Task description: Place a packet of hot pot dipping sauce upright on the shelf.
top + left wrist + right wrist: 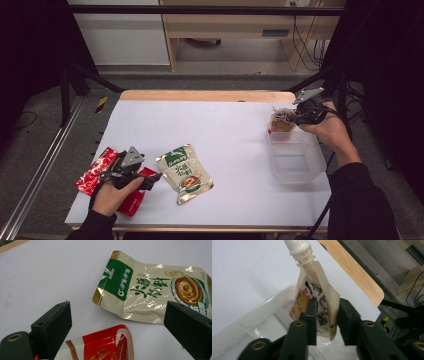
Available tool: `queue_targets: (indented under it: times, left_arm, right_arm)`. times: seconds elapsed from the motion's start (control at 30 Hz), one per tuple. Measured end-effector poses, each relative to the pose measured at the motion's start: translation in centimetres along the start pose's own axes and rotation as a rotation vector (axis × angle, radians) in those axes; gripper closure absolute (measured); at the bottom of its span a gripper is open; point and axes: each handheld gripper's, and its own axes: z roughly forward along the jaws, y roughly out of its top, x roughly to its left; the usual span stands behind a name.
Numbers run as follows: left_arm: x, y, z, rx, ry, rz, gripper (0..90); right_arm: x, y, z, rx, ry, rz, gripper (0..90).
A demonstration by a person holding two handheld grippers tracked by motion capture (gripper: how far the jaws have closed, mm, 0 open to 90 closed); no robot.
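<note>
Spouted pouch (317,302) is held upright over the far edge of the clear plastic tub (295,162) at the counter's right, seemingly for dropping in. Right gripper (325,306): jaws flank the pouch, apparently slackened, contact unclear. Left gripper (117,325) is spread wide and empty above the red packet (107,347), the green-and-gold sachet (150,293) just beyond. White counter (220,125), wooden far edge; dark surrounds.
</note>
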Motion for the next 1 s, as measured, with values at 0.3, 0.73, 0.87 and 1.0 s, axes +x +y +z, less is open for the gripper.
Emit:
queue_targets:
  times: [0.3, 0.73, 0.87, 1.0]
  left_arm:
    - [-0.1, -0.1, 0.2, 0.006, -0.001, 0.0, 7.8]
    - [-0.1, -0.2, 0.5, 0.014, -0.002, 0.0, 7.8]
    - [-0.1, -0.2, 0.5, 0.014, -0.002, 0.0, 7.8]
    - [-0.2, -0.2, 0.5, 0.014, -0.004, 0.0, 7.8]
  right_arm:
    - [0.4, 0.2, -1.7, -0.061, -0.071, 0.07, 33.4]
    - [3.0, 2.0, -4.6, -0.139, -0.064, 0.053, 21.1]
    - [3.4, 2.4, -5.0, -0.147, -0.064, 0.051, 19.9]
    - [3.4, 2.5, -4.9, -0.144, -0.063, 0.051, 19.3]
